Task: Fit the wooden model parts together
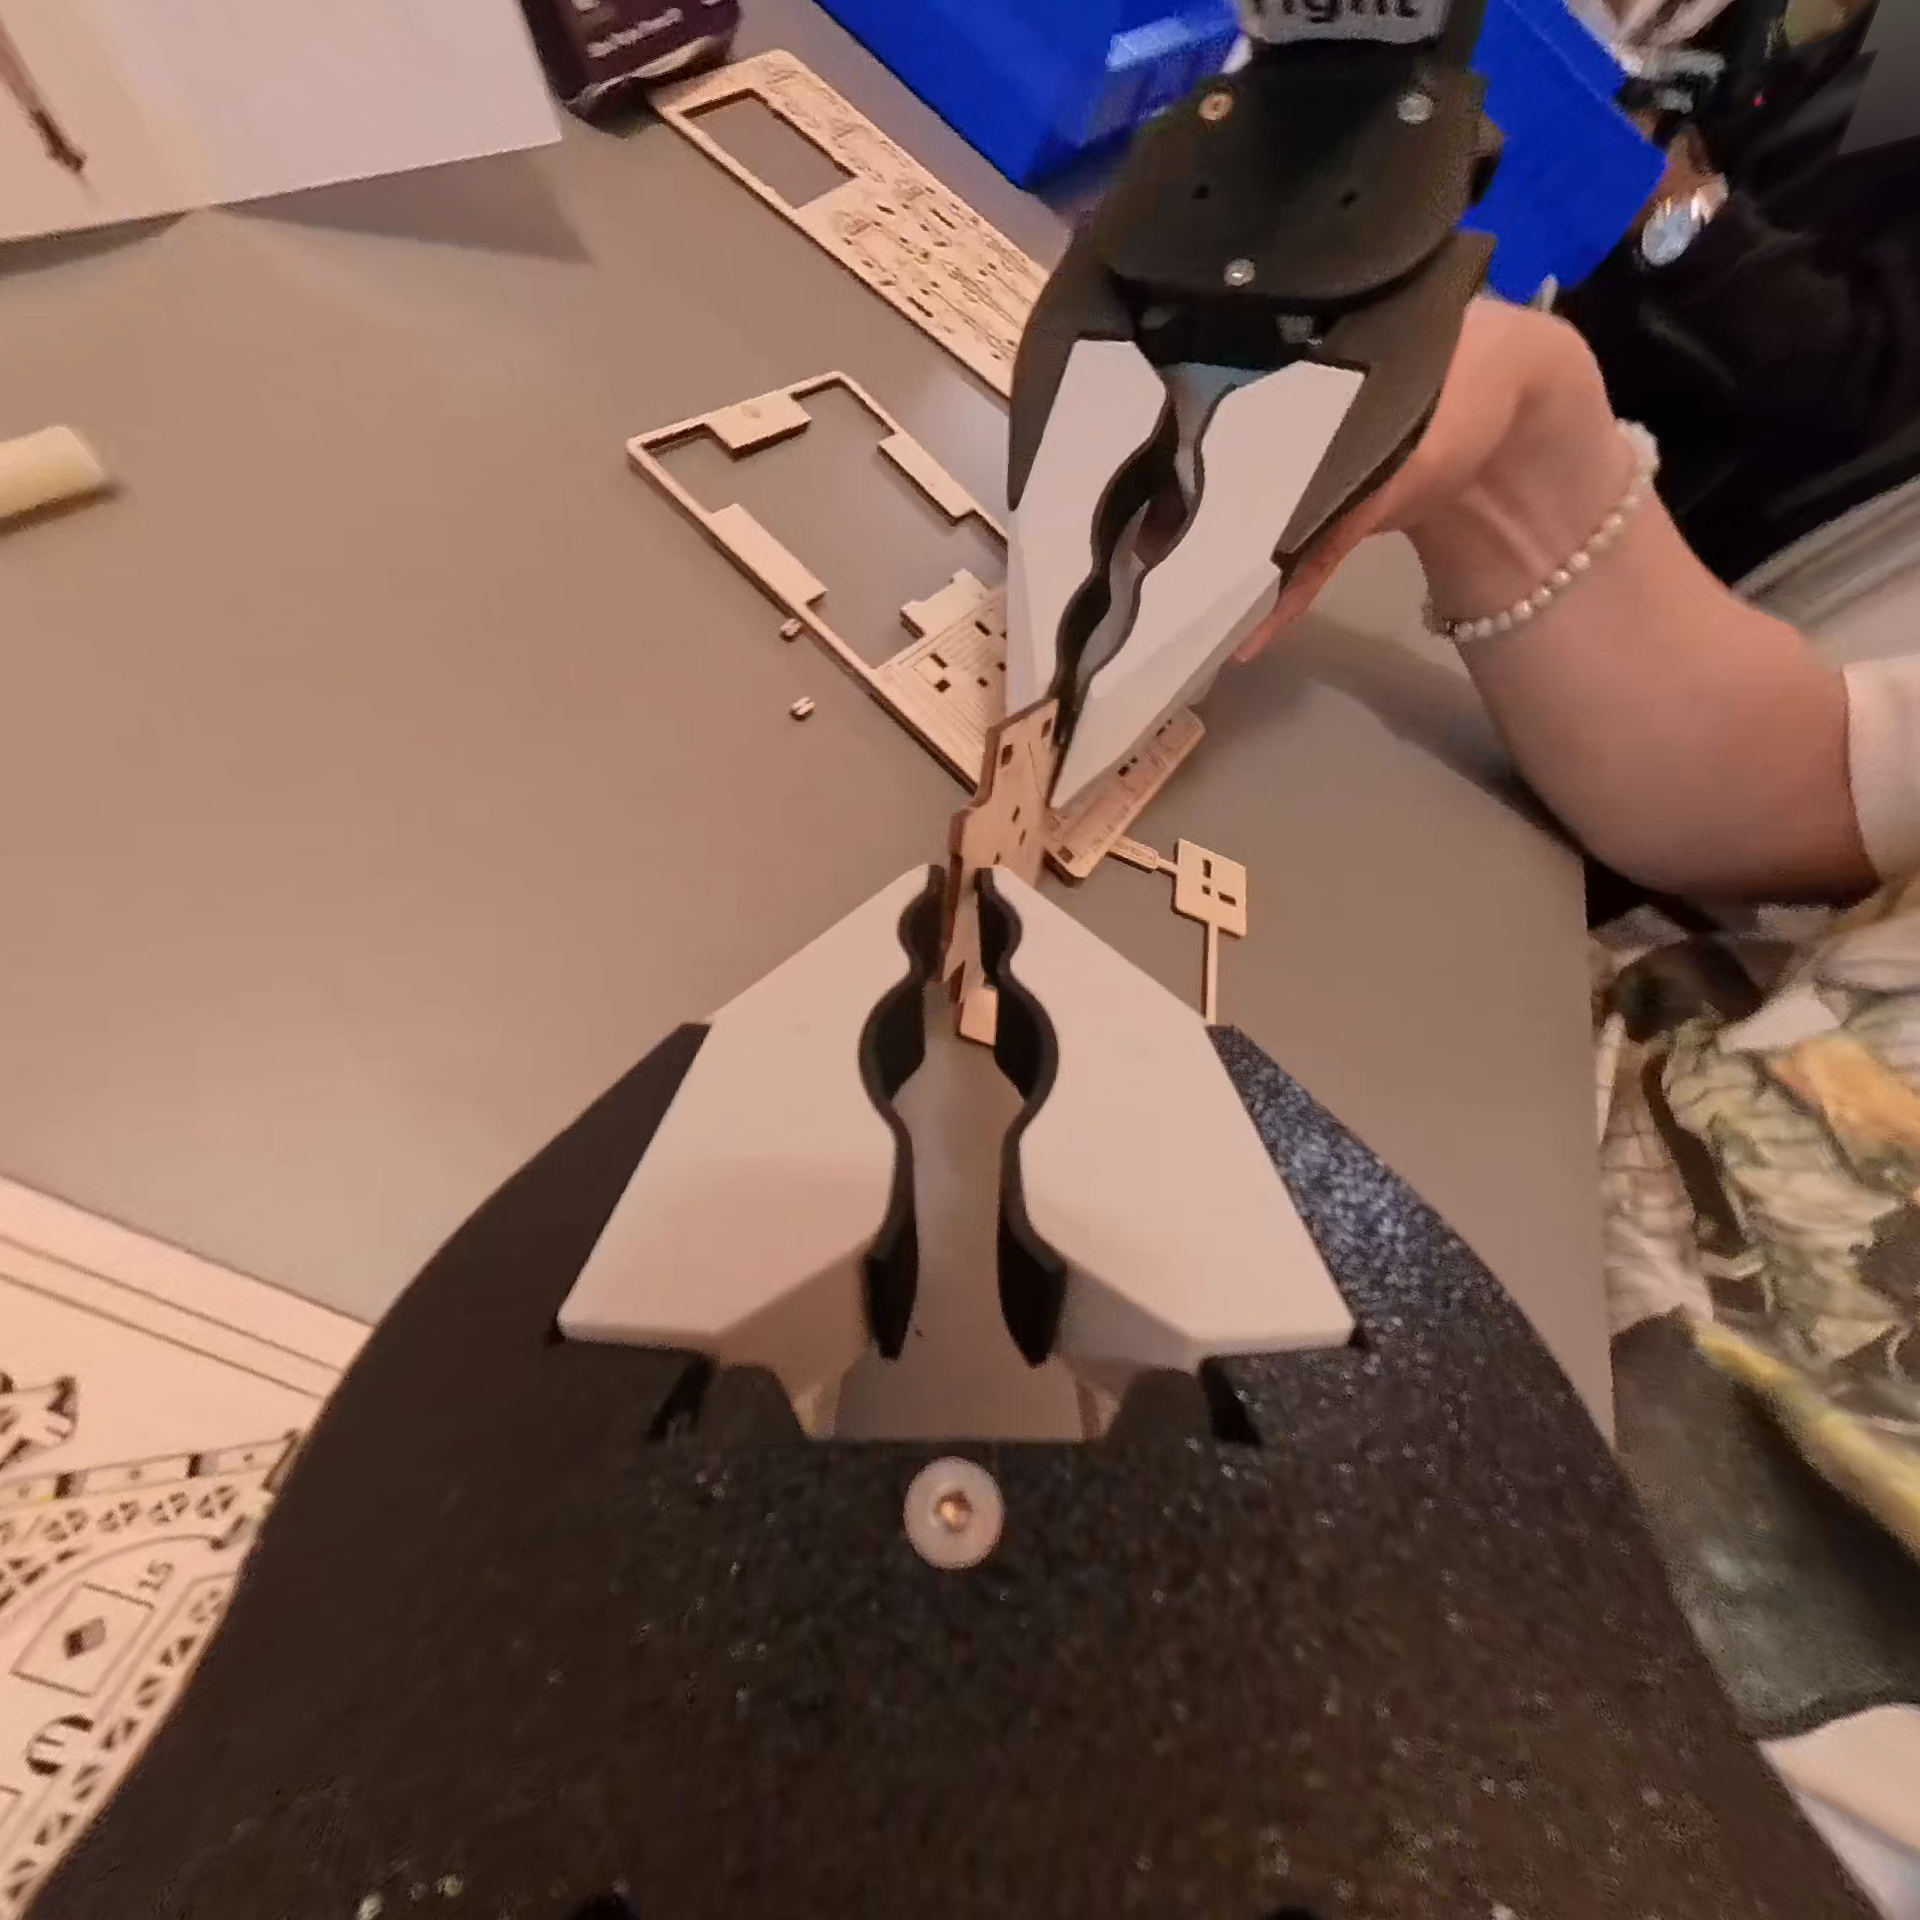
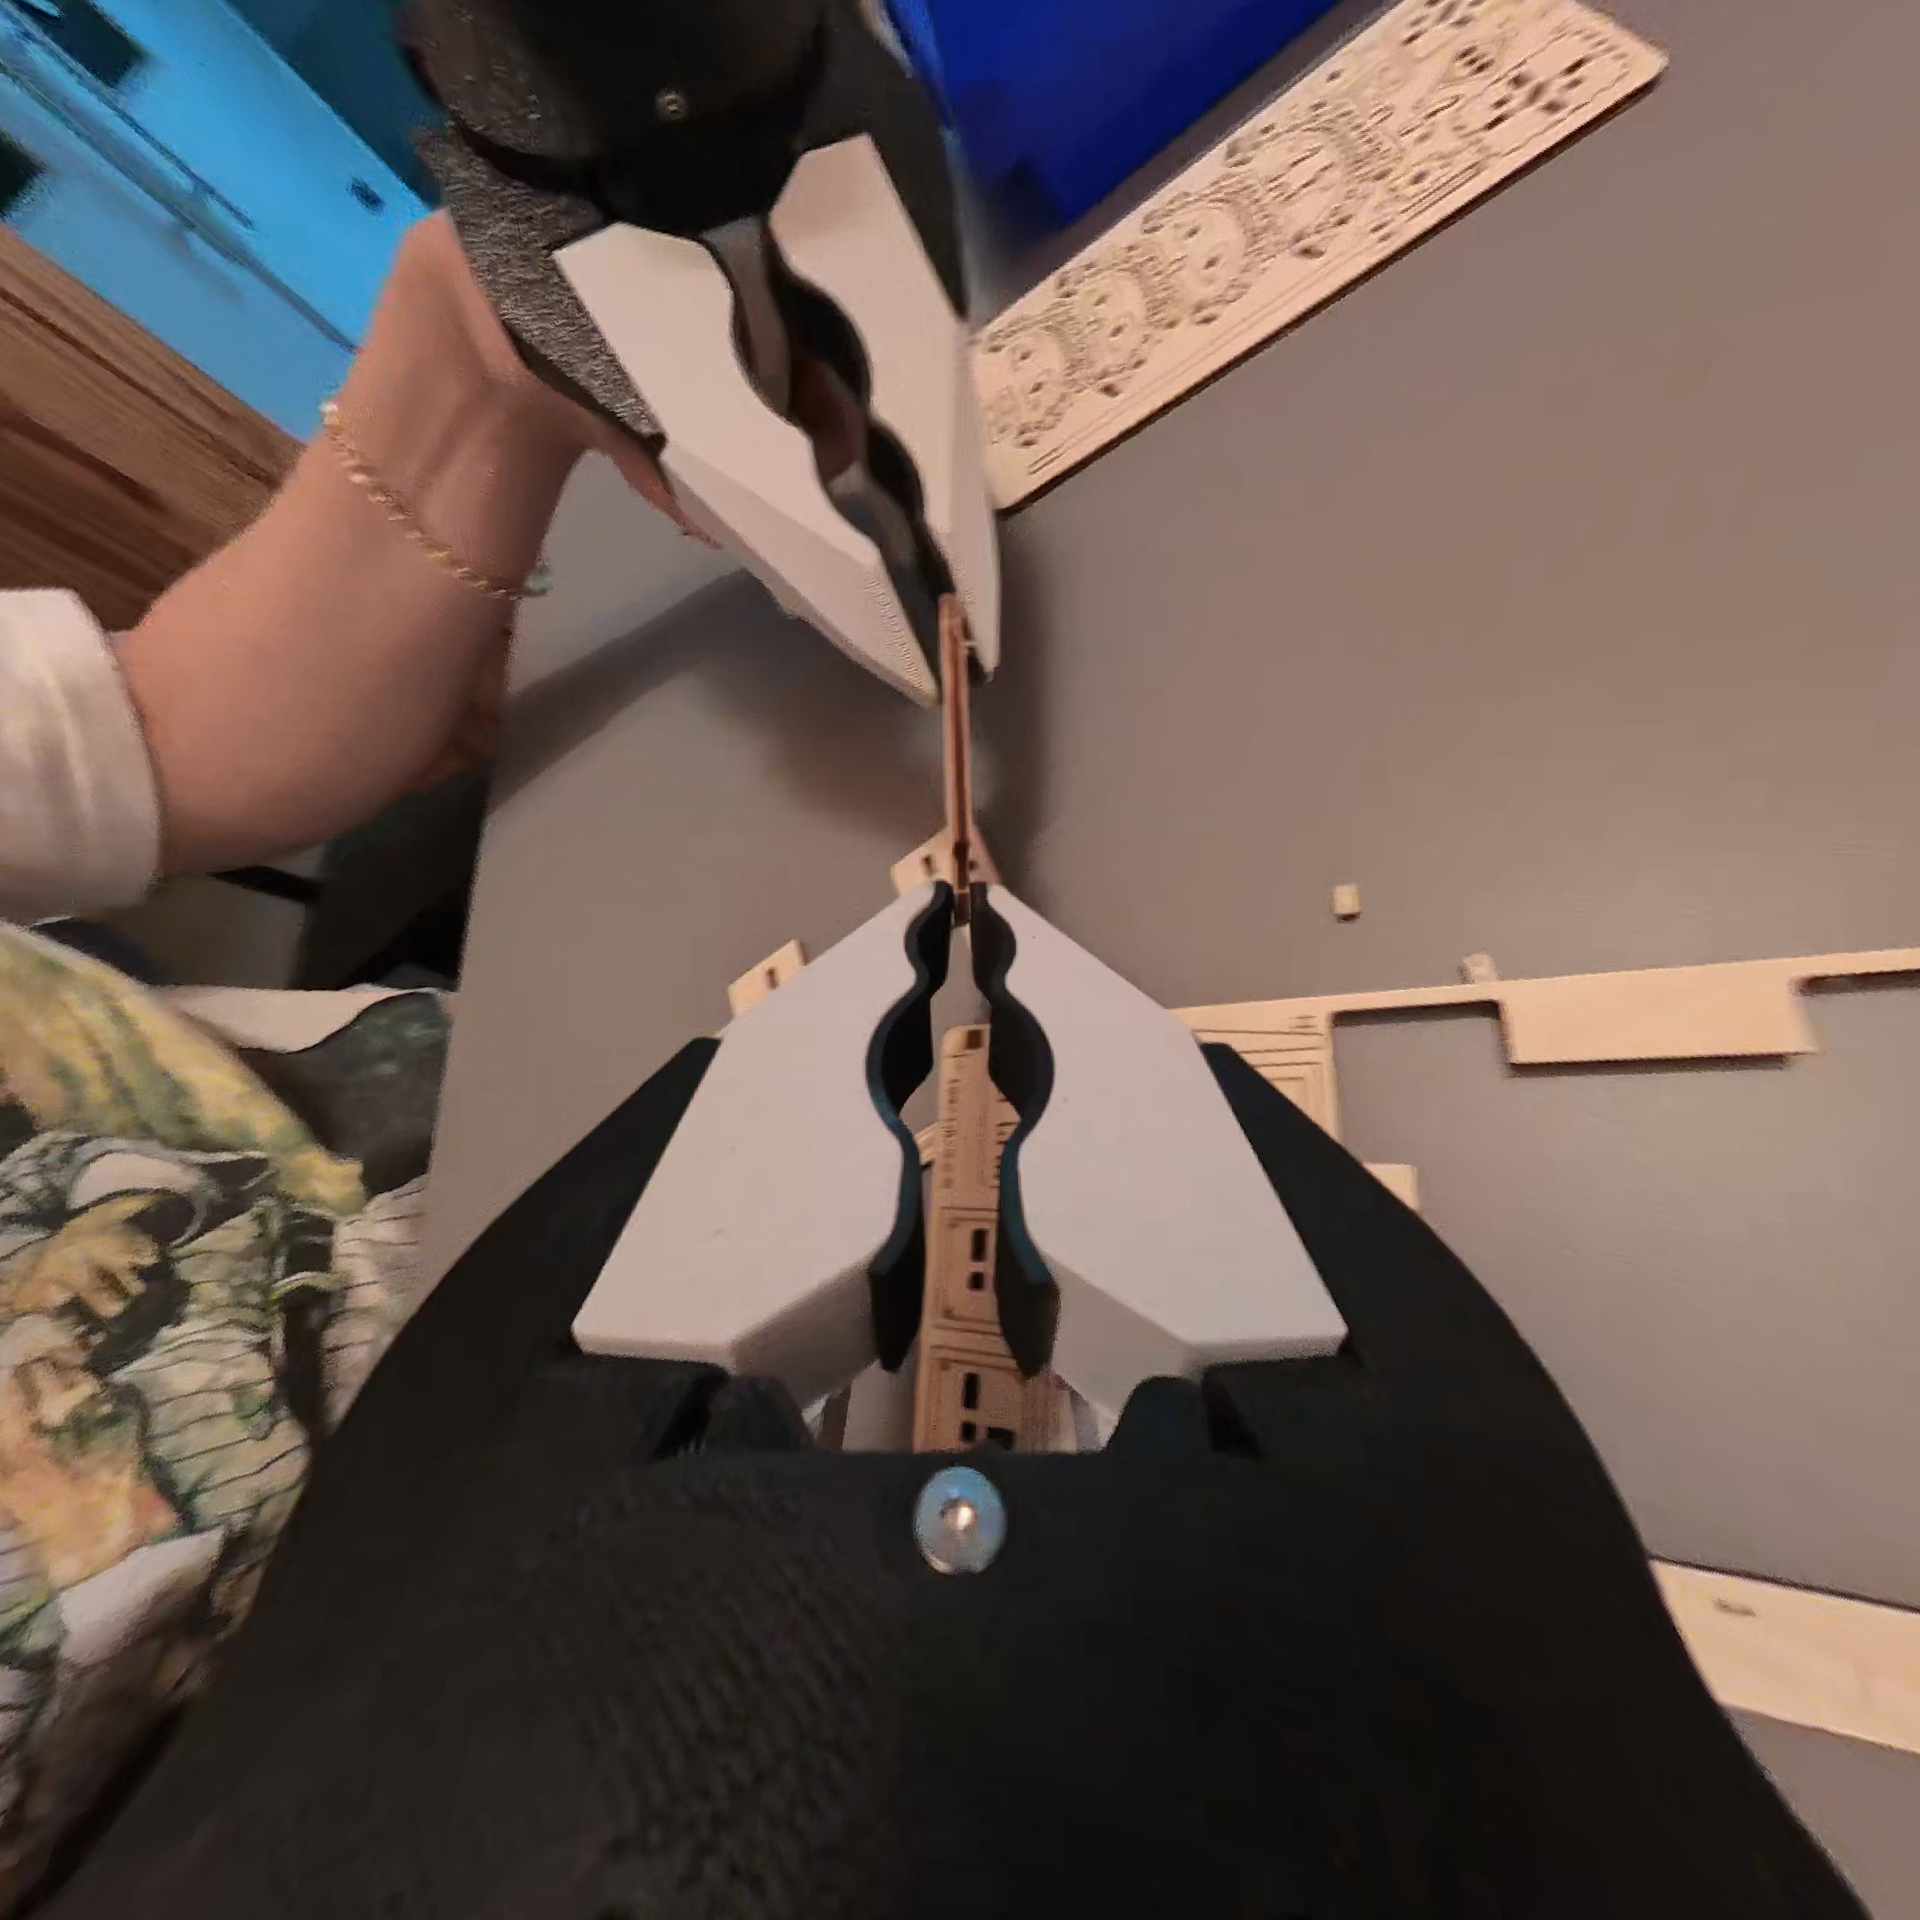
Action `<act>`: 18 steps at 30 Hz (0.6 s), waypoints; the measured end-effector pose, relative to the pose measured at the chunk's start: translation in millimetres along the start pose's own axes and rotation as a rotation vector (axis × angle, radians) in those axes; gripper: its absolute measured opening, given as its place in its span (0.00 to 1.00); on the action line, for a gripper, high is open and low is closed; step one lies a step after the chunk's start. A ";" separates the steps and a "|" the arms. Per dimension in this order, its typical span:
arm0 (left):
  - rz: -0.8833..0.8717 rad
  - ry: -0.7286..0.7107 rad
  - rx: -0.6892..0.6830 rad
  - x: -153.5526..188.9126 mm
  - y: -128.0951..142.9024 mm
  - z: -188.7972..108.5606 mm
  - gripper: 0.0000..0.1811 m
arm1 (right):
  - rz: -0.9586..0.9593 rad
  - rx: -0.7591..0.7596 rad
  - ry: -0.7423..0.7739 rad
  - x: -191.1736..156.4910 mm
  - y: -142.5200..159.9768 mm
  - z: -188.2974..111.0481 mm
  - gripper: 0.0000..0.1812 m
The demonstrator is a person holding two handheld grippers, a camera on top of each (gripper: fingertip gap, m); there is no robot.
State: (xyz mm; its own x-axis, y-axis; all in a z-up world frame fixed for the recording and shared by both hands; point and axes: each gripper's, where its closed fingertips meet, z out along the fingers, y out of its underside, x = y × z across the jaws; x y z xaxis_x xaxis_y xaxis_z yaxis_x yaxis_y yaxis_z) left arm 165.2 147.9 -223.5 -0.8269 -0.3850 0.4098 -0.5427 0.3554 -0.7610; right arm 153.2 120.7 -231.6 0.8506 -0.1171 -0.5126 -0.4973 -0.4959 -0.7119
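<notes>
Wood part (image 1: 1006, 800), thin, flat and pierced with small square holes, hangs in the air above the grey desk (image 1: 416, 644), caught between both grippers. The left gripper (image 1: 961, 883) is clamped on its near end, white fingers (image 1: 810, 1039) pinched together at the tips; a second small wood piece (image 1: 977, 1013) shows in the gap behind those tips. The right gripper (image 1: 1060, 727) comes down from the far side and is clamped on the part's far end. In the right wrist view the part (image 2: 956, 748) shows edge-on as a narrow strip running from the right gripper (image 2: 964, 899) up to the left gripper (image 2: 951, 613).

Under the held part, on the desk, lies a wood sheet (image 1: 831, 540) with most of its pieces punched out, leaving an open frame. A small square piece on a thin stem (image 1: 1210, 883) sticks out near the desk's right edge. Two tiny wood bits (image 1: 795, 665) lie just left of the frame. A second, uncut sheet (image 1: 873, 208) lies toward the far edge, beside a dark purple box (image 1: 623, 42) and blue bins (image 1: 1039, 73). White paper (image 1: 260, 94) fills the far left corner, and a printed instruction sheet (image 1: 114, 1558) lies at the near left corner.

A hand (image 1: 1496, 488) with a bead bracelet (image 1: 1558, 561) holds the right gripper.
</notes>
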 end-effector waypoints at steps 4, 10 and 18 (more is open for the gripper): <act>-0.183 -0.030 0.208 -13.4 -14.3 -6.1 0.00 | 0.012 0.127 0.073 21.0 -19.4 -7.2 0.13; -0.195 -0.023 0.345 -13.7 -19.8 -10.8 0.00 | 0.000 0.194 -0.023 25.5 -28.2 -8.6 0.11; -0.113 0.002 0.217 -5.2 -8.5 -0.2 0.01 | -0.142 0.105 -0.047 20.1 -21.2 -5.4 0.02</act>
State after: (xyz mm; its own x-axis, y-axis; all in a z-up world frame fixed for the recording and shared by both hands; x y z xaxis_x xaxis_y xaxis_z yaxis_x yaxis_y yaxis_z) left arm 174.1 147.1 -219.1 -0.7634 -0.4101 0.4990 -0.5873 0.1190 -0.8006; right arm 181.7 124.2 -224.2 0.9058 -0.0102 -0.4235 -0.3898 -0.4116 -0.8238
